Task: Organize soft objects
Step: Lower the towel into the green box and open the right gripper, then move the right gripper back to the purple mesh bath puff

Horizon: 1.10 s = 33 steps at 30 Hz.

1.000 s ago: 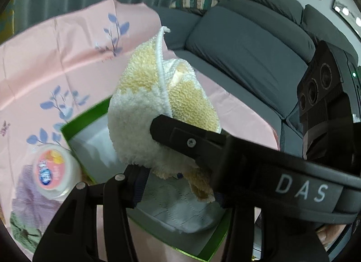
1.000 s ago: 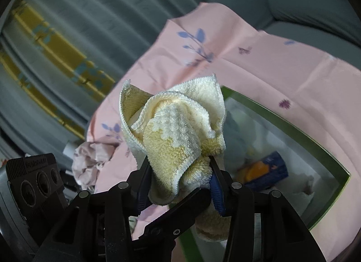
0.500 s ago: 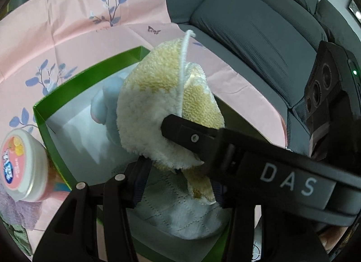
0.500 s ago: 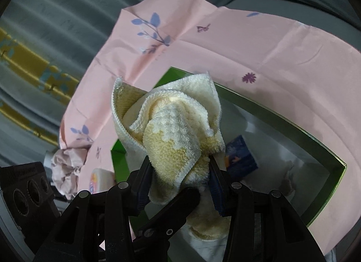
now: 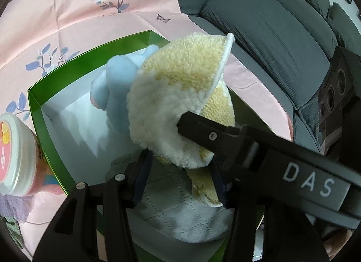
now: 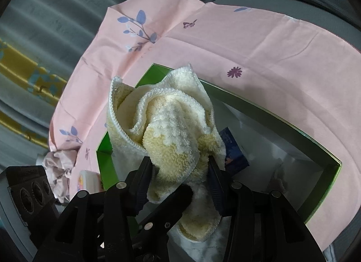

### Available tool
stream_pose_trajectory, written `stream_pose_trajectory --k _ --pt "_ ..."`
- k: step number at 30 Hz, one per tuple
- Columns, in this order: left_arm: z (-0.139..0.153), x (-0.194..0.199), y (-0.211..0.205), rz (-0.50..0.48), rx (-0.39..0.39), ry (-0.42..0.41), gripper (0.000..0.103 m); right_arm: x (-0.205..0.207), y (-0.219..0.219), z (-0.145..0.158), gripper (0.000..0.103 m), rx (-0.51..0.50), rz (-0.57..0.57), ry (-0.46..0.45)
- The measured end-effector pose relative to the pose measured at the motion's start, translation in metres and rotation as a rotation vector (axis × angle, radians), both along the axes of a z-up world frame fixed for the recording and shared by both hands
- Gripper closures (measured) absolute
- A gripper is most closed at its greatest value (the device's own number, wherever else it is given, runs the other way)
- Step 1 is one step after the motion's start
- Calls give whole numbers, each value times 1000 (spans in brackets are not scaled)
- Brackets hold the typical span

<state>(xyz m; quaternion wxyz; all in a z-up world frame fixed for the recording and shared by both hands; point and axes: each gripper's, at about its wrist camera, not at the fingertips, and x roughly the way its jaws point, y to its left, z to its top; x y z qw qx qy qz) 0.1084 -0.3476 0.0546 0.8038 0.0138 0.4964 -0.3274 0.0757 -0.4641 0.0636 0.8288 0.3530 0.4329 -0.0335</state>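
A bunched yellow and white towel point(image 5: 171, 104) is clamped by both grippers at once. My left gripper point(image 5: 180, 167) is shut on its lower part, and my right gripper point(image 6: 180, 167) is shut on it too; the towel point(image 6: 167, 126) bulges up above those jaws. It hangs over the open green box point(image 5: 45, 81), whose rim also shows in the right wrist view point(image 6: 293, 131). Inside the box lie a light blue plush toy point(image 5: 117, 77), a pale quilted cloth point(image 5: 180, 205) and a dark blue packet point(image 6: 232, 151).
The box stands on a pink flowered cloth point(image 5: 67, 13). A pink-lidded round tub point(image 5: 13, 156) sits against the box's left wall. A crumpled pinkish fabric point(image 6: 58, 167) lies beyond the box corner. A grey sofa point(image 5: 270, 25) is behind; grey curtains point(image 6: 45, 25) hang beside the table.
Both grippers, still holding the towel, have moved over and down toward the green box. The box fills more of both views and the blue plush has come into sight.
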Motion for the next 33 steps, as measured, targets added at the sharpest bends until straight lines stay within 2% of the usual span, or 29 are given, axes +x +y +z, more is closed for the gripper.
stream_pose_trajectory --k 3,6,15,17,23,28,33 --pt "5 -4 1 -5 8 -21 52 -3 1 4 47 -33 2 1" --pt "13 -8 7 2 2 -36 42 -11 2 13 44 -86 -18 -7" --pt "43 -24 32 26 -16 -105 19 -30 2 35 34 -116 -43 -81" --pt "50 -31 40 29 -23 -122 19 -34 5 41 29 -127 -47 -96" --pt "70 -53 70 48 -35 -173 8 -49 18 62 13 -144 -24 -187" --pt "82 -69 106 104 -47 -194 4 -56 32 74 11 -171 -13 -219" --pt "85 -79 147 200 -36 -207 2 -59 57 83 11 -186 49 -251"
